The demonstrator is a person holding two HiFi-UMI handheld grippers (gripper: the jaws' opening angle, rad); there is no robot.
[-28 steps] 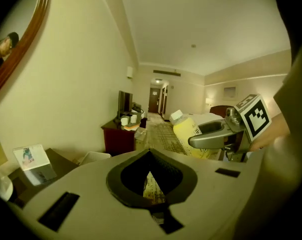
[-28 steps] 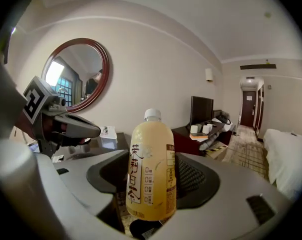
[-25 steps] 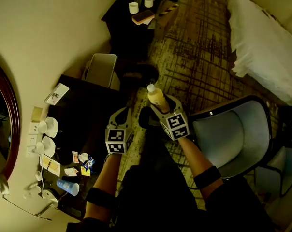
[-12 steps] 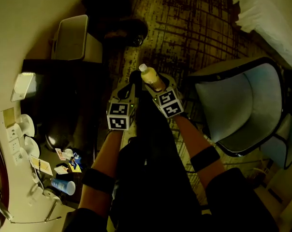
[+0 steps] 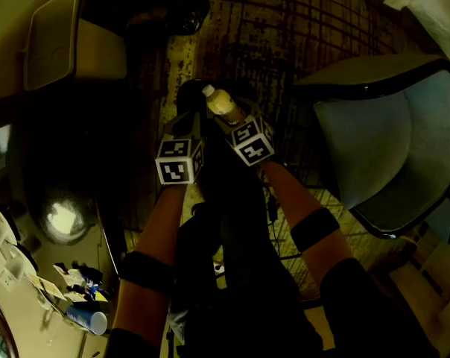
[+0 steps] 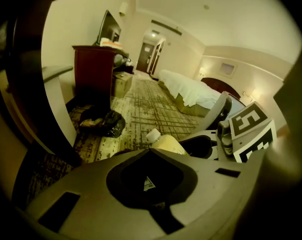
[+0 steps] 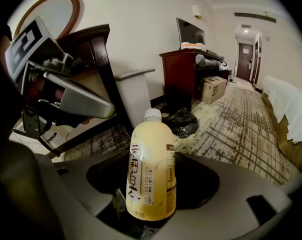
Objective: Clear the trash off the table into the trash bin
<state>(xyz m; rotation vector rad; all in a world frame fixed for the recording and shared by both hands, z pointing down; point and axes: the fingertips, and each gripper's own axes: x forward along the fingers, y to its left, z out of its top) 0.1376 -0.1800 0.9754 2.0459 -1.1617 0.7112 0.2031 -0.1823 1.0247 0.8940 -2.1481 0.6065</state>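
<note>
Right, from the head view both arms are reaching down over the patterned carpet (image 5: 284,28). The right claw (image 5: 226,116) is gripping a bottle (image 5: 219,103) of pale yellow drink, its white cap pointing away from the person. Just beside it, the left claw (image 5: 186,121) is sitting closed with nothing in it. The trash bin (image 5: 57,39), pale with a flat lid, is standing at the upper left, well apart from the bottle, and a black bag (image 5: 176,13) is lying on the carpet near it. The dark table (image 5: 98,148) is running down the left side. At its near end a blue cup (image 5: 87,319) is lying on its side among small wrappers (image 5: 76,280). A grey chair (image 5: 389,125) is sitting at the right.

Over to the left gripper view: the jaws are pressing together, empty, and the bottle's cap is peeking over them beside the right claw's marker cube. A bed (image 6: 191,91) is showing beyond.

Now the right gripper view: the jaws are clamping the bottle's lower half, and it is standing upright with its label facing the camera. The trash bin is standing ahead against the wall, with the black bag beside it.
</note>
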